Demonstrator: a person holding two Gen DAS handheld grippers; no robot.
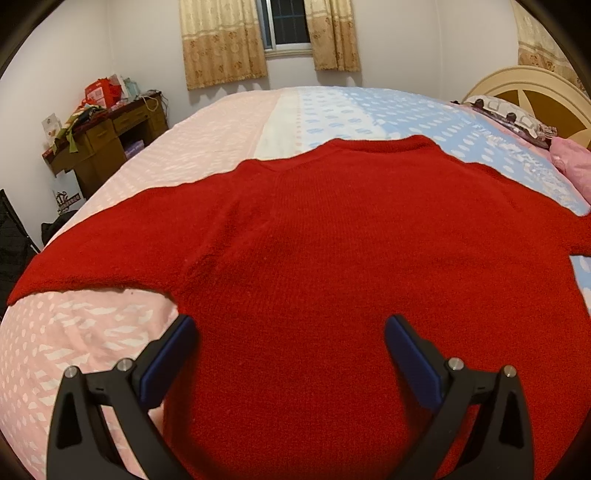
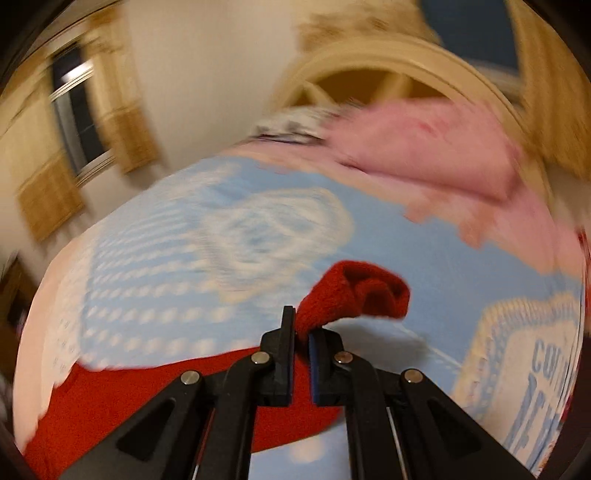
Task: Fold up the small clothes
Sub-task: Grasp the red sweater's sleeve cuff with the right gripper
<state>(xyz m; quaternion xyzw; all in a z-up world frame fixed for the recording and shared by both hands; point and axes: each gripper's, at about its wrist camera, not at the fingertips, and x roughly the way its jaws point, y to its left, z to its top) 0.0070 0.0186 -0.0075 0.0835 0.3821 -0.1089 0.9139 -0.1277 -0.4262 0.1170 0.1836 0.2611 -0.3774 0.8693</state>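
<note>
A red knitted sweater (image 1: 314,240) lies flat on the bed (image 1: 110,332), neck toward the far side and sleeves spread to both sides. My left gripper (image 1: 290,332) hovers over the sweater's lower body, open, with nothing between its blue pads. In the blurred right wrist view, my right gripper (image 2: 302,328) is shut on the cuff of the sweater's sleeve (image 2: 354,291), which is lifted off the blue bedcover (image 2: 184,258); the red fabric bunches just past the fingertips. More of the sweater (image 2: 147,398) trails under the gripper.
A pink pillow (image 2: 424,147) and a patterned pillow (image 1: 509,114) lie by the cream headboard (image 1: 535,88). A cluttered wooden desk (image 1: 107,136) stands at the left wall. A curtained window (image 1: 286,26) is behind the bed.
</note>
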